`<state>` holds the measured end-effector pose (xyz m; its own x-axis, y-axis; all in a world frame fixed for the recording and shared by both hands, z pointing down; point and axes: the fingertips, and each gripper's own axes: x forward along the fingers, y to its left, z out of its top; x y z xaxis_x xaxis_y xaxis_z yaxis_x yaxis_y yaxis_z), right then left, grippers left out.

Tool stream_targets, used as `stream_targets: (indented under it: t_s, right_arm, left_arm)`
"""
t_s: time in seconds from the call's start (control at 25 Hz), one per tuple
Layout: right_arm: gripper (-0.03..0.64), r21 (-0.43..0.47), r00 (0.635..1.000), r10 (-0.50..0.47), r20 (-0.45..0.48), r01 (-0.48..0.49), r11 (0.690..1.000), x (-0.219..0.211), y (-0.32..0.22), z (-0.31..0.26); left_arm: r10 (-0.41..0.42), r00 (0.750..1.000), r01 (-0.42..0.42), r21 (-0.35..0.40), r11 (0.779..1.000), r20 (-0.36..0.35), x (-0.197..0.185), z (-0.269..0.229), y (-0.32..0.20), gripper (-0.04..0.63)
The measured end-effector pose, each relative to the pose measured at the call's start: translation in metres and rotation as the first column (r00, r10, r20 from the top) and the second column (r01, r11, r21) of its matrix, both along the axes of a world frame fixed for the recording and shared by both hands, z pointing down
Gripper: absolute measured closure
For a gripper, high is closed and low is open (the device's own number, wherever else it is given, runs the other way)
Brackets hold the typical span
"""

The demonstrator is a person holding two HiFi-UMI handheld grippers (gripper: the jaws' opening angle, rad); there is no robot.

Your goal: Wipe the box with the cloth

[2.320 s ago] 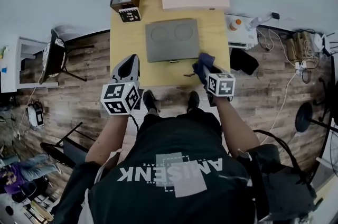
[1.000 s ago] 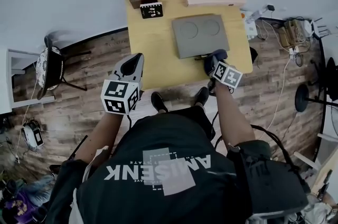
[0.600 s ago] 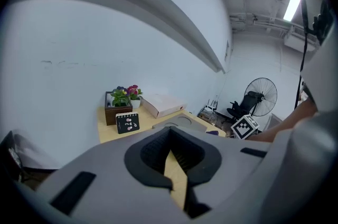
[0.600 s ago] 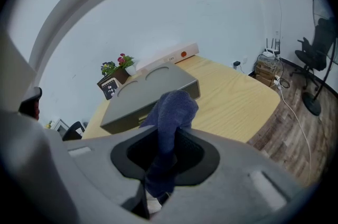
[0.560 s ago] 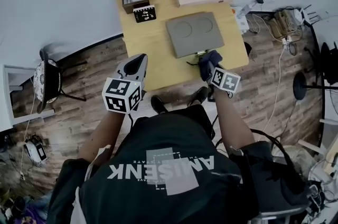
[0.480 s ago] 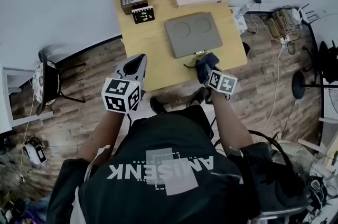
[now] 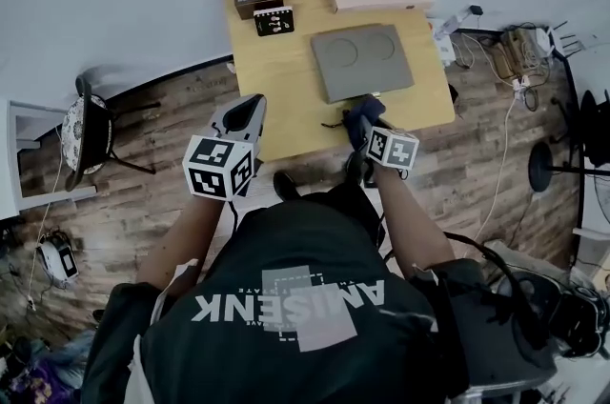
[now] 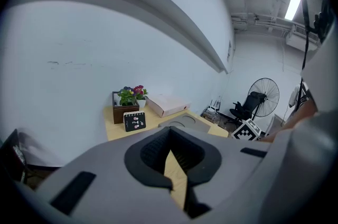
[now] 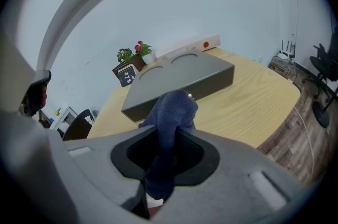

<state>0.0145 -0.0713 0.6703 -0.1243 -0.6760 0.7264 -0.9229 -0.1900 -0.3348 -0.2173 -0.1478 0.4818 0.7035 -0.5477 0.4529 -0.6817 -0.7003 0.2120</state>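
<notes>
Quick status from us: the right gripper (image 7: 362, 120) is clamped on the dark blue cloth (image 9: 170, 110), with a bunched wad sticking out past its tips. The flat grey box with two round dents in its lid (image 7: 362, 59) sits on the yellow wooden worktop (image 7: 286, 97) just ahead of that gripper. The cloth is right up at the box's near edge, but we can't tell whether it's actually touching.

The left gripper (image 7: 245, 112) is pinched together on nothing. It hangs well off to the left of the right one, back by the worktop's near edge and away from the box.

So we'd say the grab part is done, and the cloth is lined up for the wipe. The whole lid, plus the sides, looks left to do.
</notes>
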Motion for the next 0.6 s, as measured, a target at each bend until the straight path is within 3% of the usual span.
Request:
stream_targets:
  t_s: [0.6]
  right_arm:
    - [0.538, 0.0, 0.999, -0.045, -0.007, 0.045, 0.999, -0.027, -0.04, 0.005]
  left_arm:
    - [-0.091, 0.996, 0.092, -0.045, 0.995, 0.022, -0.041, 0.023, 0.003, 0.6]
